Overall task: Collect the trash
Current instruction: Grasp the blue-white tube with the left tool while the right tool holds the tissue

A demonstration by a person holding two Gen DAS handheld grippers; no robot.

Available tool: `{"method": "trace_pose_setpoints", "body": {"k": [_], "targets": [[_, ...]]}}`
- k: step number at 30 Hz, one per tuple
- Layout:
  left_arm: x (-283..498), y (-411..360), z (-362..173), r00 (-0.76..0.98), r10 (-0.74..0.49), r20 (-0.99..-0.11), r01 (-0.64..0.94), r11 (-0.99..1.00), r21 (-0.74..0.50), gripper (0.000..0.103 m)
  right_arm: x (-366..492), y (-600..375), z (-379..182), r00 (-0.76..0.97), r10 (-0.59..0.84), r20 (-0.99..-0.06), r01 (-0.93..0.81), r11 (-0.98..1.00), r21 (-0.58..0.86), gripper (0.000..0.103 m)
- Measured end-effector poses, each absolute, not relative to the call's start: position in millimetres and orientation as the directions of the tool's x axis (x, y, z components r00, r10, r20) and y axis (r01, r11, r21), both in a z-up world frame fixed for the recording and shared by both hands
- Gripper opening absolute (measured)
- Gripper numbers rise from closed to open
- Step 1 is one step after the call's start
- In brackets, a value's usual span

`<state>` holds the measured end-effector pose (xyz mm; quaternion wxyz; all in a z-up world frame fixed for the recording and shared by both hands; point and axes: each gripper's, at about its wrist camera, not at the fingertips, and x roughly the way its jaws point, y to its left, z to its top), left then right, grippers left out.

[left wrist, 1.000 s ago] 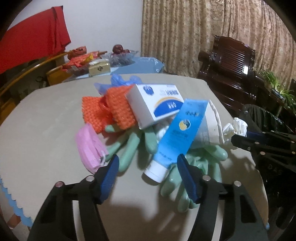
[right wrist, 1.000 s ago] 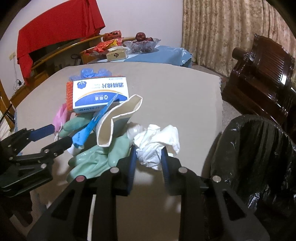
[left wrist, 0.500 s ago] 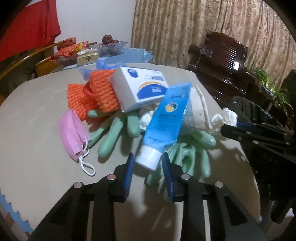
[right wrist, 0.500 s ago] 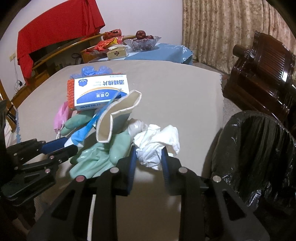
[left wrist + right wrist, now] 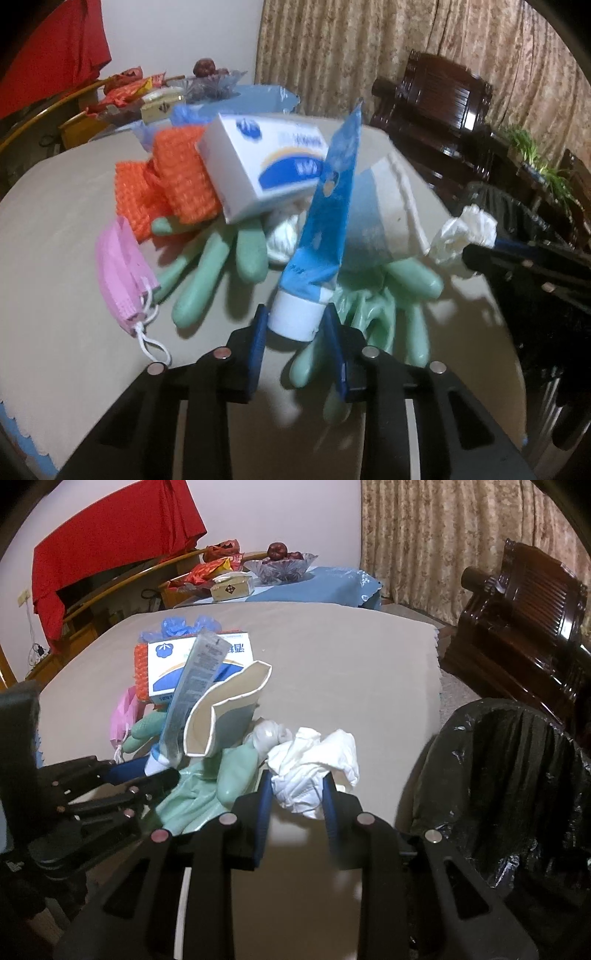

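Jaws of the left gripper [image 5: 295,325] pinch the white cap of a blue plastic squeeze tube [image 5: 325,221], which tilts up and away over the heap of trash. Those of the right gripper [image 5: 295,794] are pressed on a crumpled white tissue wad [image 5: 314,764] at the near edge of the heap. Under the tube lie pale green rubber gloves [image 5: 221,266], fingers splayed toward the camera, and a beige paper cup [image 5: 225,716] on its side. Behind them sit a white and blue cardboard box [image 5: 266,166] and orange mesh foam netting [image 5: 173,181], with a pink face mask [image 5: 122,273] at the left. All of it rests on the grey-beige table [image 5: 351,679]. Just beside the table's right edge stands a bin lined with a black plastic bag [image 5: 517,775].
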<state>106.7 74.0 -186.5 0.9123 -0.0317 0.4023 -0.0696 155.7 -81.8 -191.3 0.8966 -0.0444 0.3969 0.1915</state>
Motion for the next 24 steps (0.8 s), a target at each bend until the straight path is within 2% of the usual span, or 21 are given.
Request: {"method": "trace_pose_setpoints", "body": {"k": [18, 24], "targets": [[80, 78, -116, 0.77, -0.183, -0.611, 0.107, 0.981, -0.159, 0.029, 140, -106, -160, 0.658, 0.348, -0.667, -0.361, 0.924, 0.127, 0.026], [88, 77, -124, 0.761, -0.174, -0.625, 0.103, 0.984, -0.148, 0.03, 140, -106, -167, 0.646, 0.341, -0.683, -0.352, 0.927, 0.129, 0.026]]}}
